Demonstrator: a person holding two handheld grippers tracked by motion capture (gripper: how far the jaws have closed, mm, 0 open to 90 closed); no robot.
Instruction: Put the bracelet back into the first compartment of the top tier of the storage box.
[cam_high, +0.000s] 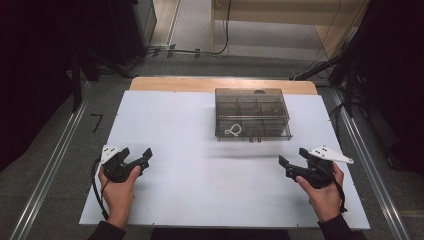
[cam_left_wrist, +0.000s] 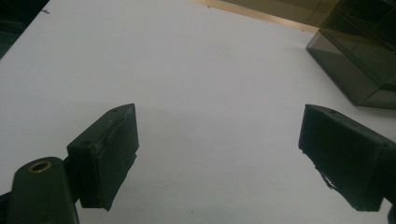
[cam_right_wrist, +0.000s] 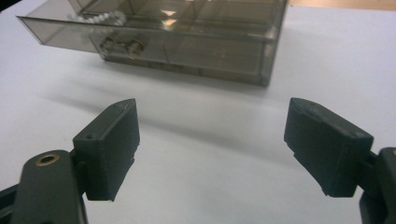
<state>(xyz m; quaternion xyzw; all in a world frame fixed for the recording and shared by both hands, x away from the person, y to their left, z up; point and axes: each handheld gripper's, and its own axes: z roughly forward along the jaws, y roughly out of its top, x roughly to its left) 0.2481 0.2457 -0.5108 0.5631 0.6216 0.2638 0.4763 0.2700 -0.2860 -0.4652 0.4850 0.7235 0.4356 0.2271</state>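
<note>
At the left of the high view, the person's left hand (cam_high: 118, 192) holds the left black two-jaw gripper (cam_high: 141, 161) low over the white rectangular table board (cam_high: 200, 180). Its jaws stand wide apart with nothing between them; in the left gripper view only bare white board lies between and ahead of them, and a corner of the smoky clear plastic compartment box (cam_left_wrist: 359, 60) shows ahead and off to that gripper's right.

That box (cam_high: 253, 120) sits on the board ahead of both grippers, between their lines and closer to the right one, well apart from each. It is split into several compartments. In the compartment at its near left corner lies a small white looped cord or chain (cam_high: 232, 131); what exactly it is cannot be told. In the right gripper view a small metallic piece (cam_right_wrist: 122, 46) shows through the near wall, just beside that white loop.

At the right, the right hand (cam_high: 326, 192) holds the right black two-jaw gripper (cam_high: 294, 158), its jaws also spread wide and empty, pointed toward the box's near wall.
</note>
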